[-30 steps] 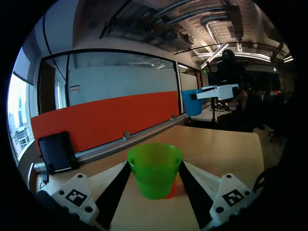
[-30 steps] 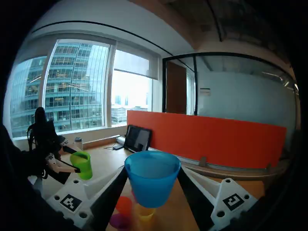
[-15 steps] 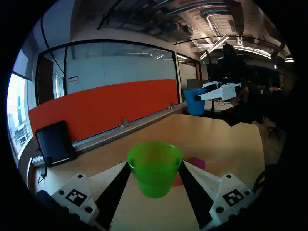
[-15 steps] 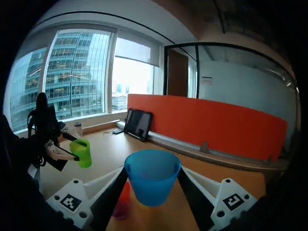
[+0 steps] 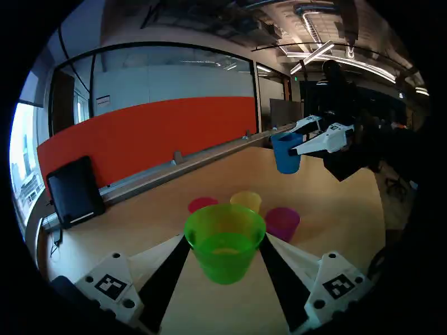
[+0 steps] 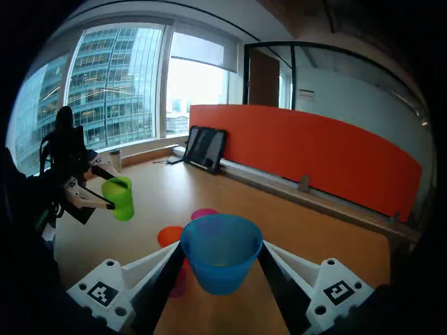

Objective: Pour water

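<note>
My left tongs (image 5: 225,248) are clamped on the green cup (image 5: 225,265), both fingers pressing its sides, and my right tongs (image 6: 221,254) grip the blue cup (image 6: 221,271) the same way. Both cups are upright, held above the bench (image 5: 341,201) and well apart, the blue one at about 1 o'clock from the green in the left gripper view. As I judge it, no pour has begun: neither cup is tipped, and I cannot tell which holds water. What is left is bringing the rims together and tilting one. A red cup (image 5: 201,204), a yellow cup (image 5: 246,199) and a magenta cup (image 5: 281,223) stand at 12 o'clock beneath that path. The orange partition (image 5: 151,131) runs from 9 to 12 o'clock with a tablet (image 5: 72,192) leaning against it, and the bench edge drops away at 3 o'clock.
</note>
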A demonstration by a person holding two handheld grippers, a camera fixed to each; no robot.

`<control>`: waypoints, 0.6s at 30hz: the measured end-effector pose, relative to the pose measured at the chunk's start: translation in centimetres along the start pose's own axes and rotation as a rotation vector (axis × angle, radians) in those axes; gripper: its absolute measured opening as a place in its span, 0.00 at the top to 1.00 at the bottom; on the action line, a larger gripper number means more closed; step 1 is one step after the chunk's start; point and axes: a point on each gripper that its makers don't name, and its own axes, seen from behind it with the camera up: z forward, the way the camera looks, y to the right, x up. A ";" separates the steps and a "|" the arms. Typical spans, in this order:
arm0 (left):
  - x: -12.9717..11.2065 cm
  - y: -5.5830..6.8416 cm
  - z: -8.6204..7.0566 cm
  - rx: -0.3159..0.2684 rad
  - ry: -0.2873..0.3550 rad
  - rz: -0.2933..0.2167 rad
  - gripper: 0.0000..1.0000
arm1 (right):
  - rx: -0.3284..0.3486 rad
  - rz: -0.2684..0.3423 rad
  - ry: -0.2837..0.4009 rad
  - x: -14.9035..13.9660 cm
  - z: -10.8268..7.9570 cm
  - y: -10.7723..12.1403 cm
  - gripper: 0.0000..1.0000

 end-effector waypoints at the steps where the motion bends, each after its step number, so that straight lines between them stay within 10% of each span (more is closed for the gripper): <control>1: -0.3 0.1 0.1 -0.003 -0.008 -0.001 0.15 | 0.000 -0.001 -0.009 -0.4 0.1 0.0 0.08; 18: -5.2 0.6 1.4 -0.040 -0.141 0.001 0.14 | 0.027 0.014 -0.145 -6.3 1.5 -0.2 0.08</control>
